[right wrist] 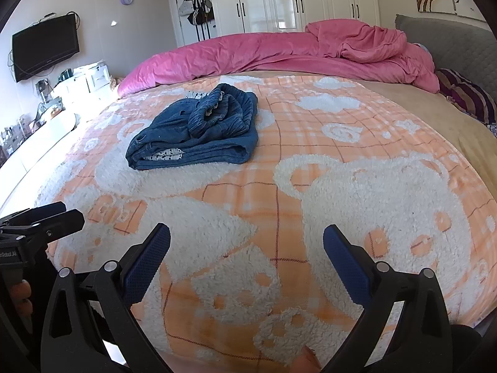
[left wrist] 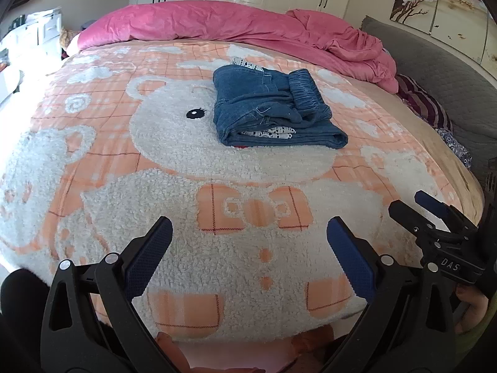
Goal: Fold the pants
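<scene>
The pants [left wrist: 273,105] lay folded in a bundle mid-bed, toward the far edge, on the bear blanket [left wrist: 174,168]. The left gripper [left wrist: 248,258] and right gripper [right wrist: 247,261] hung near the near edge, jaws wide, empty. The loose waistband could spring the bundle open if nudged.

A fleecy peach-and-white bear blanket [left wrist: 217,168] covers the bed. Behind it, a rumpled pink duvet [right wrist: 279,56] heaps along the far edge, next to a grey padded headboard [right wrist: 459,43]. White wardrobes [right wrist: 298,0] line the back wall, and a dark TV [right wrist: 45,49] hangs on the left wall.
</scene>
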A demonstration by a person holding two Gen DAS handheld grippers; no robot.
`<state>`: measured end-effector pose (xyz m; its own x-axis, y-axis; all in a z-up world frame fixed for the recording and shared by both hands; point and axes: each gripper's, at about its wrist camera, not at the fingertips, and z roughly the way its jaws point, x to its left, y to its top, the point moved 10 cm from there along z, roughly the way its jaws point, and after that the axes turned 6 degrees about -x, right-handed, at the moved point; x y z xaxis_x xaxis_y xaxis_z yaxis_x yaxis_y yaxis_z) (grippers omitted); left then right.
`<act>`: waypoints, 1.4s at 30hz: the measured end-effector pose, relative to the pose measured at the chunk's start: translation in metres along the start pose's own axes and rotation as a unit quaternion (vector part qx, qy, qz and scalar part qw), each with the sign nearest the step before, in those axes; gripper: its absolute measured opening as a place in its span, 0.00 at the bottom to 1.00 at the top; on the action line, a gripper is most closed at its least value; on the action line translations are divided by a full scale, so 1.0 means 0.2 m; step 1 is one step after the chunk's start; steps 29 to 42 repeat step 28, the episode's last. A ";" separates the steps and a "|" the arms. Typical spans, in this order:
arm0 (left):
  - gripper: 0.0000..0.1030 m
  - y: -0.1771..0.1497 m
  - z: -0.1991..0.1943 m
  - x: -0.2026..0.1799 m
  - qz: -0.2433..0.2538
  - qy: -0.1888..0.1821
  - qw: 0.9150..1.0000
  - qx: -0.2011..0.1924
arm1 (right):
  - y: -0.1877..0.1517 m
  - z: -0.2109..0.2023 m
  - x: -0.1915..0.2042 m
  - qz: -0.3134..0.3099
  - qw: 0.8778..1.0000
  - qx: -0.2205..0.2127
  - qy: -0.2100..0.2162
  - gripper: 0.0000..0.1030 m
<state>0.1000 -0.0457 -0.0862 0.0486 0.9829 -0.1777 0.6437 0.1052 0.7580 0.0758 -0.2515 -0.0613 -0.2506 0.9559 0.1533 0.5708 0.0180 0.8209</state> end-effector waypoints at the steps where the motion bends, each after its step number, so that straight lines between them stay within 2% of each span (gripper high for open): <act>1: 0.91 0.00 0.00 0.01 -0.002 0.001 1.000 0.001 | 0.00 0.00 0.00 0.001 1.000 0.000 0.000 0.95; 10: 0.91 -0.01 0.04 0.04 -0.008 0.012 1.000 0.012 | -0.01 0.02 -0.02 0.006 1.000 0.007 0.000 0.95; 14: 0.91 0.00 0.05 0.06 -0.003 0.028 1.000 0.010 | 0.01 0.03 -0.05 0.011 1.000 0.008 -0.006 0.95; 16: 0.91 0.03 0.04 0.09 -0.010 0.022 1.000 0.006 | 0.03 0.04 -0.09 0.014 1.000 0.006 -0.015 0.95; 18: 0.91 0.07 0.02 0.10 -0.014 -0.007 1.000 -0.006 | 0.06 0.05 -0.14 0.019 1.000 0.005 -0.024 0.95; 19: 0.91 0.11 0.00 0.13 -0.014 -0.005 1.000 -0.021 | 0.10 0.05 -0.19 0.020 0.999 0.000 -0.034 0.95; 21: 0.91 0.18 -0.01 0.21 -0.008 0.016 0.999 -0.036 | 0.18 0.03 -0.30 0.028 0.998 -0.014 -0.053 0.95; 22: 0.91 0.22 0.02 0.30 -0.004 0.043 0.999 -0.027 | 0.24 0.03 -0.40 0.038 0.997 -0.019 -0.067 0.95; 24: 0.91 0.26 0.11 0.48 -0.002 0.088 0.996 0.018 | 0.31 0.05 -0.62 0.050 0.991 -0.013 -0.120 0.95; 28: 0.91 0.40 0.30 0.94 -0.042 0.170 0.983 0.046 | 0.39 0.17 -1.15 0.081 0.973 0.039 -0.212 0.96; 42: 0.91 0.40 0.30 0.94 -0.042 0.170 0.983 0.046 | 0.39 0.17 -1.15 0.081 0.973 0.039 -0.212 0.96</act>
